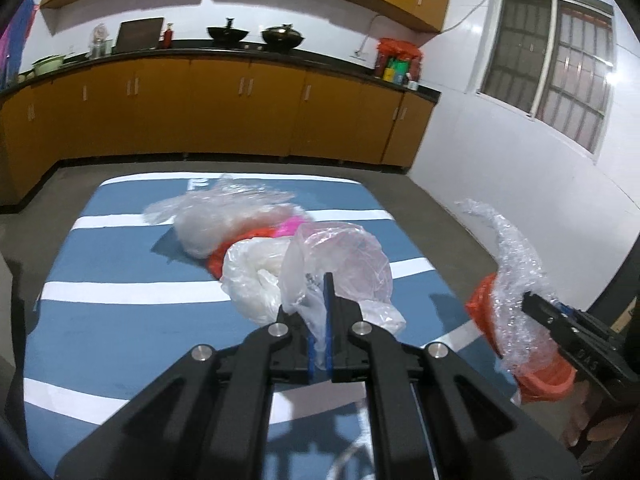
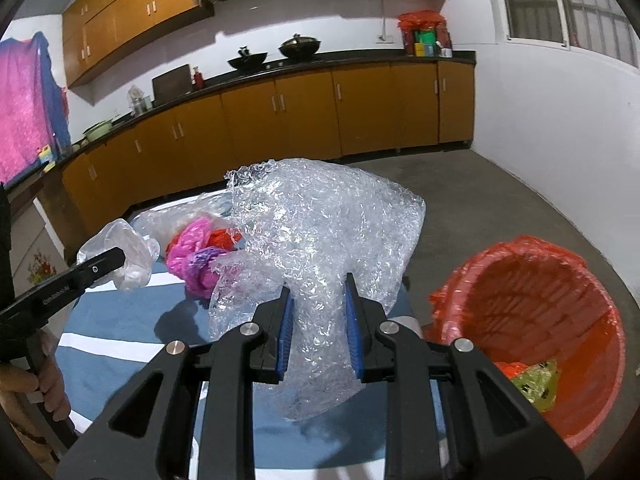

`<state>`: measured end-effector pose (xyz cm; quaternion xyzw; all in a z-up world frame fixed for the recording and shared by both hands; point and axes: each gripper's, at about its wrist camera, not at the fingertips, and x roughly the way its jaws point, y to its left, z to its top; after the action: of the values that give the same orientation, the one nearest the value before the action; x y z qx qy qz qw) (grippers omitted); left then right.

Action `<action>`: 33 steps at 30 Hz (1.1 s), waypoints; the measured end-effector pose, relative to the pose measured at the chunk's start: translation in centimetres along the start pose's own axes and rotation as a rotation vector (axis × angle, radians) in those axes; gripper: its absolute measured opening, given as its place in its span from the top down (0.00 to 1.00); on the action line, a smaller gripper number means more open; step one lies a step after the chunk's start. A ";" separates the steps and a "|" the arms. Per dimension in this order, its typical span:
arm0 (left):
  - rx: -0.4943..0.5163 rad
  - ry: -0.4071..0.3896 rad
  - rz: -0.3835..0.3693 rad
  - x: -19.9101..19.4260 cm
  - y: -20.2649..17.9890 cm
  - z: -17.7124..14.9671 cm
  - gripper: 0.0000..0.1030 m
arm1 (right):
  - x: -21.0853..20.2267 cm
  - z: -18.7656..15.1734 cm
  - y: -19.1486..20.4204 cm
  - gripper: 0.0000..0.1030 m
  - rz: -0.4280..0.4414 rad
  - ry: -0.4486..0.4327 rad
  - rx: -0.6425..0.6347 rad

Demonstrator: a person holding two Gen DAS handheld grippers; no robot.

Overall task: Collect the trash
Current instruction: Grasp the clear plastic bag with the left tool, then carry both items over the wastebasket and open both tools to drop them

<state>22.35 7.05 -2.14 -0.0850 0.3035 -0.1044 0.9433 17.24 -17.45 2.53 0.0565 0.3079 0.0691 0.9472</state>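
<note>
My left gripper [image 1: 320,312] is shut on a clear plastic bag [image 1: 340,256] and holds it above the blue striped table [image 1: 120,332]. It also shows in the right wrist view [image 2: 116,258], at the left. My right gripper [image 2: 318,304] is shut on a sheet of bubble wrap [image 2: 324,232] and holds it up beside the orange bin [image 2: 560,280], which is lined with an orange bag. The bubble wrap also shows in the left wrist view [image 1: 516,280]. A heap of clear, white, pink and orange bags [image 1: 240,232] lies on the table.
The bin holds a yellow-green wrapper [image 2: 538,384] and stands off the table's right edge. Wooden cabinets [image 1: 240,108] with woks on a dark counter run along the back. A white wall with a window [image 1: 560,72] is on the right.
</note>
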 end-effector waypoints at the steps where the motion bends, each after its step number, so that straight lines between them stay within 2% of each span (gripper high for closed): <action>1: 0.006 -0.001 -0.009 0.0 -0.5 0.0 0.95 | -0.2 0.0 -0.2 0.77 -0.005 -0.001 0.004; 16: 0.054 0.018 -0.130 1.1 -6.2 0.1 0.95 | -2.7 -0.8 -4.8 0.77 -0.099 -0.012 0.070; 33: 0.145 0.072 -0.344 4.4 -16.2 -0.6 0.95 | -6.4 -2.9 -12.4 0.77 -0.287 -0.016 0.166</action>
<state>23.19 -9.70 -1.42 -0.0634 0.3096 -0.2885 0.9038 11.63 -30.53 1.99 0.0905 0.3101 -0.0929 0.9418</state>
